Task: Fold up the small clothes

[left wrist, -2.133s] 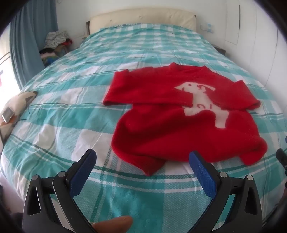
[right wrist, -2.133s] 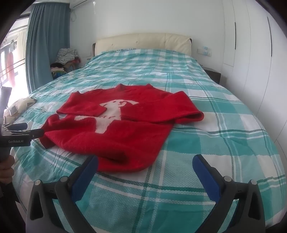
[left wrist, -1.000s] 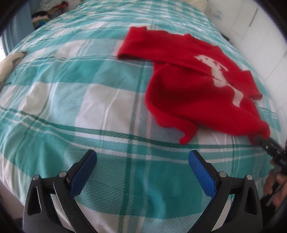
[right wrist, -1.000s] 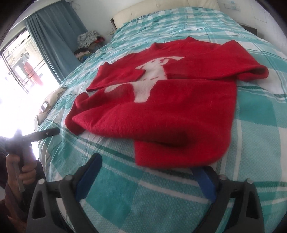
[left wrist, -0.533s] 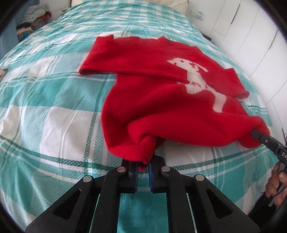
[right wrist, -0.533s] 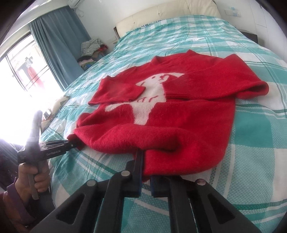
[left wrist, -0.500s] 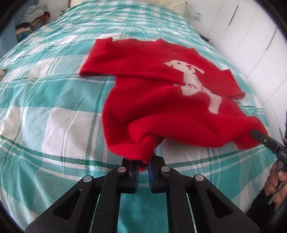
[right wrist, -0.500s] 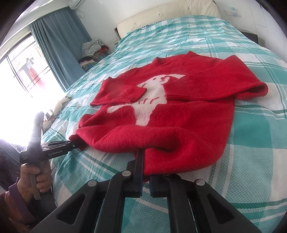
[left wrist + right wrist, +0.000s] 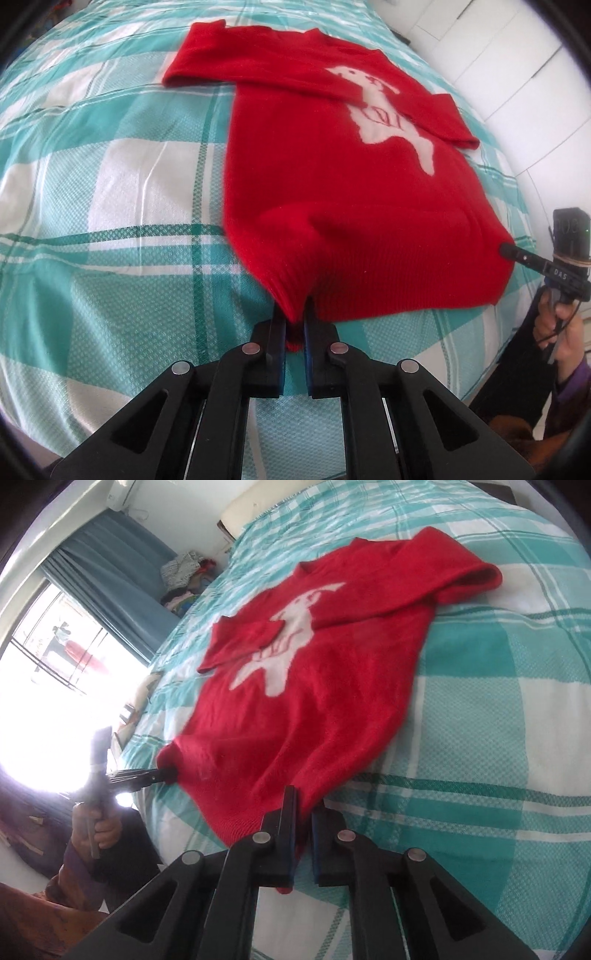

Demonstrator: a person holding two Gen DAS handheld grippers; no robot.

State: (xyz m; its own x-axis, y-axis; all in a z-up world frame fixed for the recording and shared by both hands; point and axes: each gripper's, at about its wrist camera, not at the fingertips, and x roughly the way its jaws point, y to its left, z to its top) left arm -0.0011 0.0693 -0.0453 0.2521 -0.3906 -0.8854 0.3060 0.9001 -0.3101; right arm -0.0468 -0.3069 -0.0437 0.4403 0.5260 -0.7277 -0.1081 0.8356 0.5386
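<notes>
A small red sweater (image 9: 332, 177) with a white animal figure lies face up on a teal and white checked bed (image 9: 110, 206), both sleeves folded across the chest. My left gripper (image 9: 294, 325) is shut on the hem's left corner. My right gripper (image 9: 303, 812) is shut on the hem's right corner, and the sweater (image 9: 314, 686) stretches away from it. The right gripper also shows in the left wrist view (image 9: 508, 251). The left gripper also shows in the right wrist view (image 9: 166, 773). The hem is pulled taut between them near the bed's foot.
White wardrobe doors (image 9: 517, 55) stand to the right of the bed. A blue curtain (image 9: 110, 590), a bright window and a pile of clothes (image 9: 184, 576) are on the left side. A cream headboard (image 9: 258, 506) is at the far end.
Both grippers closed on the hem corners, then pulled the hem toward the foot of the bed. The lower body of the sweater is now stretched flatter and wider.
</notes>
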